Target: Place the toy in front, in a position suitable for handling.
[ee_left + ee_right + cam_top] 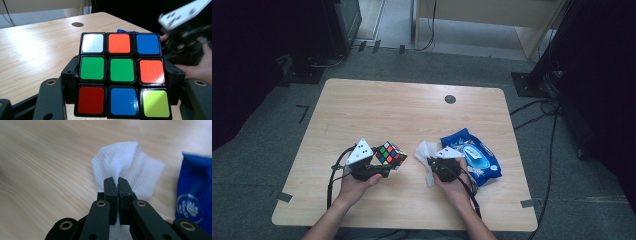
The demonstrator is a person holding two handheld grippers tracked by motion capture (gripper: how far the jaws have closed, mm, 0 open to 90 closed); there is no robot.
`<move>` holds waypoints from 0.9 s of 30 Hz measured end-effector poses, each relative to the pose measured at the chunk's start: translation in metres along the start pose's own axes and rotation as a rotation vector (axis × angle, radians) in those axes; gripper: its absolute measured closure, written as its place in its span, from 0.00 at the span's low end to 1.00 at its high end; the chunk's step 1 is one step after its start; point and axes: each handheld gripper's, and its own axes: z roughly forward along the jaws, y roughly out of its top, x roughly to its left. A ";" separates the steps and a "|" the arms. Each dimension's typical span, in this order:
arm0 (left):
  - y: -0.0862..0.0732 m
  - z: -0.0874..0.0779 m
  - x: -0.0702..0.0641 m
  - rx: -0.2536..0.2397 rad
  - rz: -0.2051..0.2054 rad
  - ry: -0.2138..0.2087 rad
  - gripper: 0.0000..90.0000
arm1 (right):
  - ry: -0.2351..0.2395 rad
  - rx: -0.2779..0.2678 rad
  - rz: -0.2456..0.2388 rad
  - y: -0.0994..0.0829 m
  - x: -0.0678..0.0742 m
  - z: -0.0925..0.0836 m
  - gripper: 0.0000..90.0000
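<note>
Wooden and pale, the table point(412, 115) takes the middle of the high view, with a small dark round grommet point(450, 99) near its far edge. That view alone gives the whole layout: 2 forearms rising from the bottom edge, and a blue wipe packet point(474, 155) lying right of centre on the wood. The right gripper view cuts that packet point(195, 202) off at its right edge, leaving part of a round white logo too blurred to read.

Next in size, the puzzle cube point(389, 153) sits just left of centre in the high view, clamped in the left gripper point(379, 167). From above its stickers are tiny. The left gripper view shows 1 face in full, 9 squares: white, orange, blue across the top; green, green, orange in the middle; red, blue, yellow-green along the bottom. There the cube point(120, 75) is squeezed between the 2 black jaws at its lower sides, and its other faces are hidden.

Smallest, the white wipe point(426, 152) lies crumpled beside the packet, just ahead of the right gripper point(435, 164). The right gripper view shows its waffle texture and the wipe point(125, 165) pinched between the right gripper's point(117, 181) jaws, which are clenched nearly together on a fold. The lower end of the wipe is hidden behind the jaws.
</note>
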 end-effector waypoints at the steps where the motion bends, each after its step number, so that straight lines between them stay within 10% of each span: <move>1: 0.000 0.001 -0.001 -0.001 0.006 0.002 0.38 | 0.015 -0.032 0.000 0.005 0.005 -0.007 0.99; 11: -0.006 0.009 -0.018 0.001 0.076 -0.016 0.38 | 0.168 -0.293 -0.056 0.051 0.063 -0.073 0.99; 16: -0.007 0.010 -0.032 -0.020 0.148 -0.027 0.38 | 0.241 -0.303 -0.002 0.054 0.067 -0.076 0.99; 27: -0.004 0.005 -0.035 -0.047 0.180 -0.011 0.38 | 0.173 -0.241 0.028 0.040 0.052 -0.054 0.99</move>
